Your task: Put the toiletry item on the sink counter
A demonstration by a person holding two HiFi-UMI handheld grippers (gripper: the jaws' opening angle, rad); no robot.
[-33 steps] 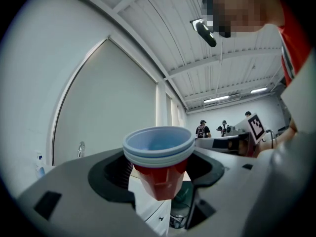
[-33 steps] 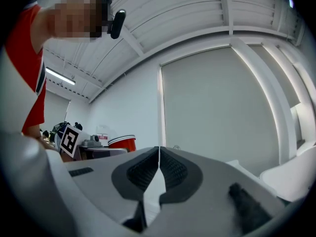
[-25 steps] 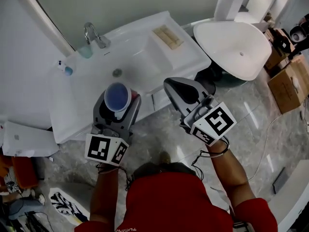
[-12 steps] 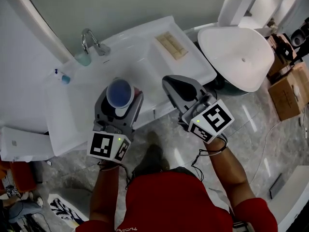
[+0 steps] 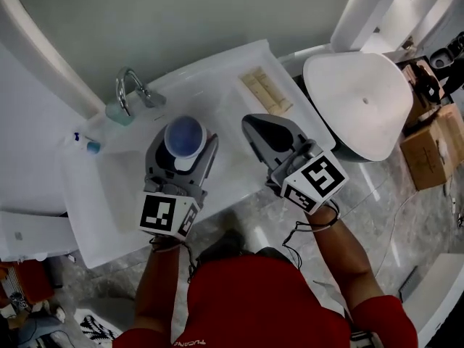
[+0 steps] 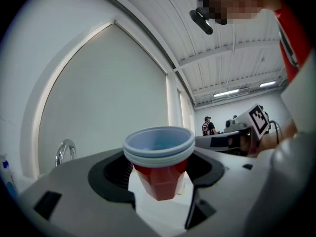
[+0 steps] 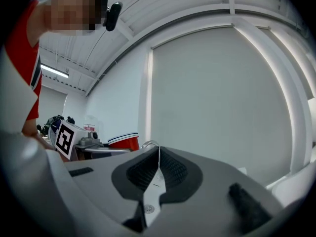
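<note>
A red plastic cup with a white rim and blue inside (image 5: 183,138) (image 6: 159,162) stands upright between the jaws of my left gripper (image 5: 184,148) (image 6: 159,174), which is shut on it. In the head view the cup hangs over the white sink counter (image 5: 109,187), above the basin and near the chrome tap (image 5: 129,89). My right gripper (image 5: 270,133) (image 7: 157,169) is shut with nothing in it, held beside the left one over the counter's right part. In the right gripper view the cup (image 7: 123,141) shows at the left.
A small blue-capped item (image 5: 90,145) lies at the counter's left. A pale ridged soap dish (image 5: 265,93) sits at its right end. A white toilet (image 5: 359,100) stands right of the counter, cardboard boxes (image 5: 435,133) beyond it. A white bin (image 5: 29,227) is at the left.
Both grippers have moved forward over the counter, the left one carrying the cup from the front edge to above the basin. The jaws have not changed.
</note>
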